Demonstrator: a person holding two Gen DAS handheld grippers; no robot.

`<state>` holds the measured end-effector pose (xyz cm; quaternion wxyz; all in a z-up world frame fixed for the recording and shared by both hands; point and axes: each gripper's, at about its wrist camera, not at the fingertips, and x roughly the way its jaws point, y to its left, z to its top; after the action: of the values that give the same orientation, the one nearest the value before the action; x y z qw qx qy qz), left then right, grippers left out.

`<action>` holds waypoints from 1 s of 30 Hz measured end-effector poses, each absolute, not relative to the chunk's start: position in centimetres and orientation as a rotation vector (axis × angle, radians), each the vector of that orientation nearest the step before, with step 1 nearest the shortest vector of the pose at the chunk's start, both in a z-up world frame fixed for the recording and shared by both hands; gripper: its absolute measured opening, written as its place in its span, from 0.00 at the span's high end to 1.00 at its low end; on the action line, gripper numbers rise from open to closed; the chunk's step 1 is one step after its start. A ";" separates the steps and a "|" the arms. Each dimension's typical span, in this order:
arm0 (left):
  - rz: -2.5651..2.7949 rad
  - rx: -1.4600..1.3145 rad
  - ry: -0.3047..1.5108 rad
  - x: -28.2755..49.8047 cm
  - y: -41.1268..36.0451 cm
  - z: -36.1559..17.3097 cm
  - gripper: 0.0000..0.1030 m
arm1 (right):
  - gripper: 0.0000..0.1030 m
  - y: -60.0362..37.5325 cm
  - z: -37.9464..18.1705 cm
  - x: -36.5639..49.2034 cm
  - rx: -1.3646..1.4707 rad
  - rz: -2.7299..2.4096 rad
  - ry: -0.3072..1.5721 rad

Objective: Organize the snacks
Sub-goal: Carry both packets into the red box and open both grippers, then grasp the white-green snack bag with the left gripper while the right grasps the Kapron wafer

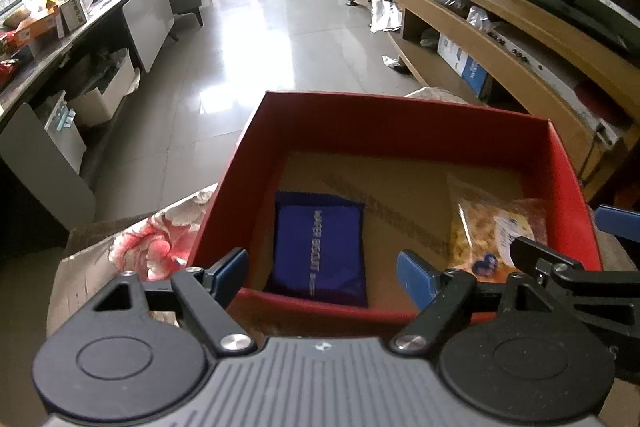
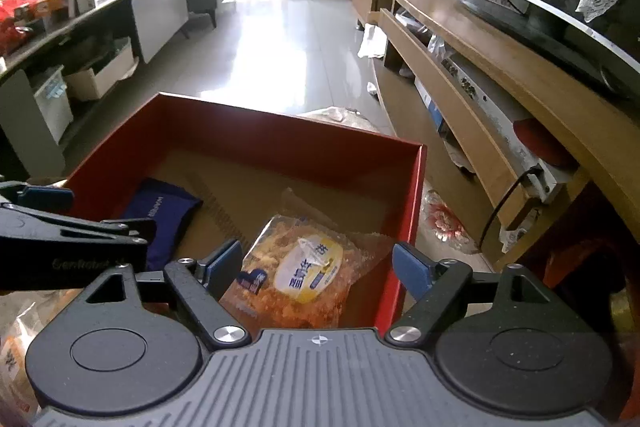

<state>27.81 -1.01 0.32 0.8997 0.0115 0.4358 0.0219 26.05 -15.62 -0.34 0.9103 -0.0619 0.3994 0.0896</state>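
2 snacks lie apart on the cardboard floor of the red box (image 1: 400, 131): a blue wafer packet (image 1: 320, 247) on the left, a clear bag of yellow snacks (image 2: 300, 267) on the right. Above each, a hand-held gripper, left (image 1: 324, 267) and right (image 2: 316, 263), hangs spread and empty. The box rests on a floral cloth (image 1: 160, 247).

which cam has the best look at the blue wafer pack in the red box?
Left wrist. The blue wafer pack lies flat in the red box, whole and unblocked, its print visible. In the right wrist view only part of it shows, edge-on at the frame's left, partly behind the left gripper.
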 end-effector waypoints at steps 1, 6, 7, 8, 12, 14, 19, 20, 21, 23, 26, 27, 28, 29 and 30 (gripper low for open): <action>0.040 0.023 0.903 27.3 -1.0 0.4 0.17 | 0.16 -15.7 -0.2 25.8 -0.126 0.184 0.823; 0.026 0.023 0.910 25.4 -1.1 0.4 0.17 | 0.16 -16.0 0.0 24.2 -0.122 0.182 0.824; 0.022 0.023 0.911 25.0 -1.1 0.4 0.17 | 0.16 -16.0 0.0 23.8 -0.121 0.183 0.828; 0.018 0.022 0.911 24.6 -1.1 0.4 0.17 | 0.16 -16.1 0.0 23.4 -0.121 0.183 0.830; 0.004 0.012 0.919 22.9 -0.9 0.4 0.17 | 0.16 -16.2 0.2 21.9 -0.118 0.185 0.834; -0.003 0.010 0.924 22.0 -0.8 0.4 0.17 | 0.16 -16.3 0.2 21.0 -0.114 0.188 0.835; -0.020 0.004 0.950 19.6 -0.3 -0.2 0.17 | 0.15 -16.2 0.2 19.0 -0.103 0.189 0.847; -0.022 -0.002 0.956 19.1 -0.2 -0.4 0.17 | 0.15 -16.1 0.1 18.5 -0.103 0.191 0.850; -0.024 -0.008 0.961 18.6 -0.1 -0.6 0.17 | 0.15 -16.0 0.1 18.1 -0.106 0.194 0.853; -0.030 -0.011 0.974 17.4 0.1 -1.0 0.17 | 0.15 -15.9 0.0 17.1 -0.109 0.200 0.858; -0.038 0.000 1.000 15.7 0.3 -1.8 0.17 | 0.15 -15.7 -0.2 15.7 -0.109 0.210 0.868; -0.038 0.001 1.009 15.2 0.4 -2.1 0.17 | 0.15 -15.7 -0.2 15.3 -0.107 0.214 0.872; -0.037 -0.005 1.017 14.6 0.7 -2.3 0.17 | 0.15 -15.7 -0.2 14.7 -0.106 0.220 0.876; -0.036 -0.015 1.024 14.2 1.0 -2.5 0.16 | 0.15 -15.6 -0.3 14.1 -0.107 0.224 0.879; -0.035 -0.023 1.030 13.8 1.2 -2.6 0.16 | 0.14 -15.6 -0.3 13.6 -0.108 0.227 0.880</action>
<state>13.75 1.23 -2.65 0.8701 -0.0112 0.4924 -0.0167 13.58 -15.57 -0.31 0.8970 -0.0524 0.4250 0.1094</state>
